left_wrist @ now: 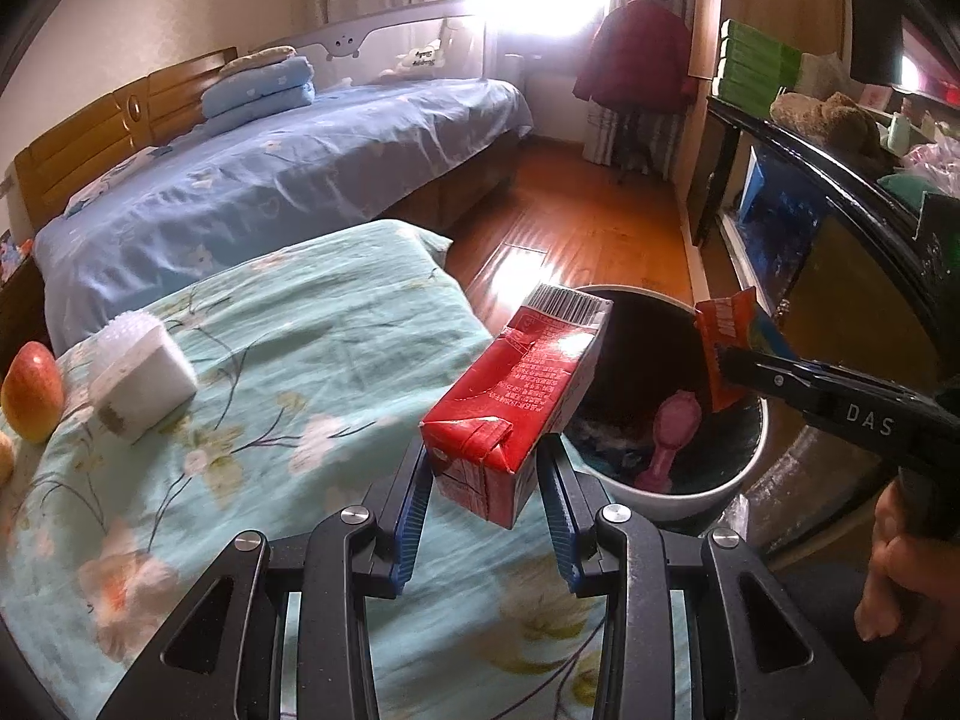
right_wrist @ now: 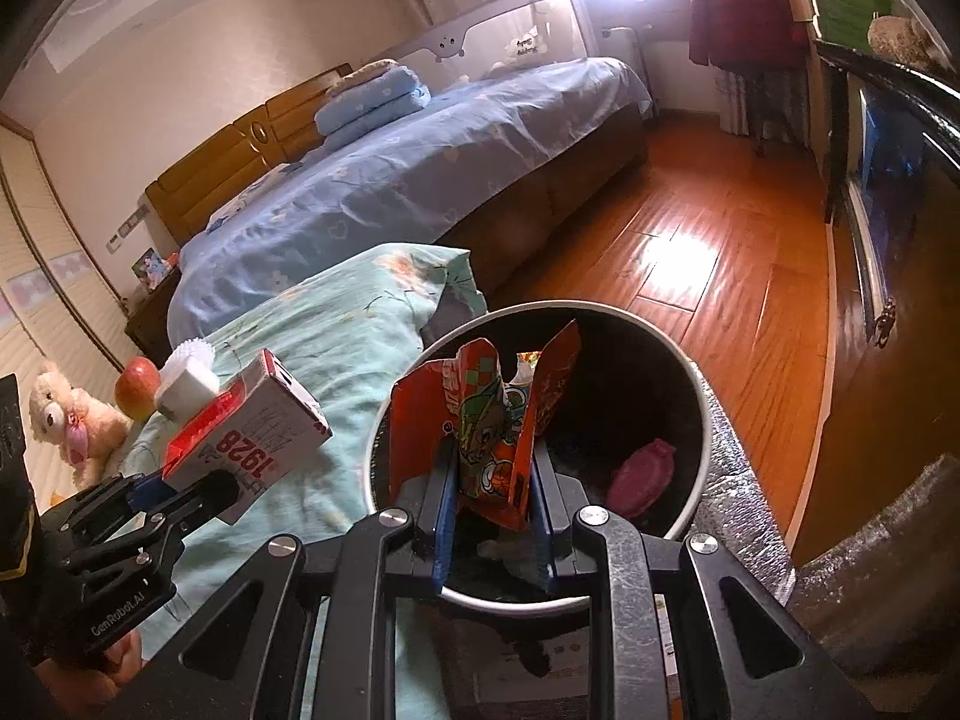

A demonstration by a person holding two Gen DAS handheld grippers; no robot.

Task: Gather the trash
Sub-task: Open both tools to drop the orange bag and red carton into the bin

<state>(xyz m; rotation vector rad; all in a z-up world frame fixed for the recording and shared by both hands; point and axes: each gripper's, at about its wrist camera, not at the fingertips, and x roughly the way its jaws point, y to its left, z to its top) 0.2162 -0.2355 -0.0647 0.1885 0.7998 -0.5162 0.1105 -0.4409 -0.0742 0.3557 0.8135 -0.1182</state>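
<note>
My left gripper (left_wrist: 485, 474) is shut on a red drink carton (left_wrist: 516, 402), held above the teal bedding beside the bin; the carton also shows in the right wrist view (right_wrist: 252, 426). My right gripper (right_wrist: 492, 480) is shut on an orange snack wrapper (right_wrist: 486, 414), held over the white-rimmed bin (right_wrist: 702, 408). The wrapper (left_wrist: 720, 342) and the bin (left_wrist: 690, 492) show in the left wrist view too. A pink item (left_wrist: 669, 438) lies inside the bin.
A red apple (left_wrist: 30, 390) and a white brush-topped block (left_wrist: 141, 378) lie on the teal floral bedding (left_wrist: 270, 360). A blue bed (left_wrist: 270, 180) stands behind. A dark cabinet (left_wrist: 840, 228) runs along the right. A teddy bear (right_wrist: 66, 420) sits far left.
</note>
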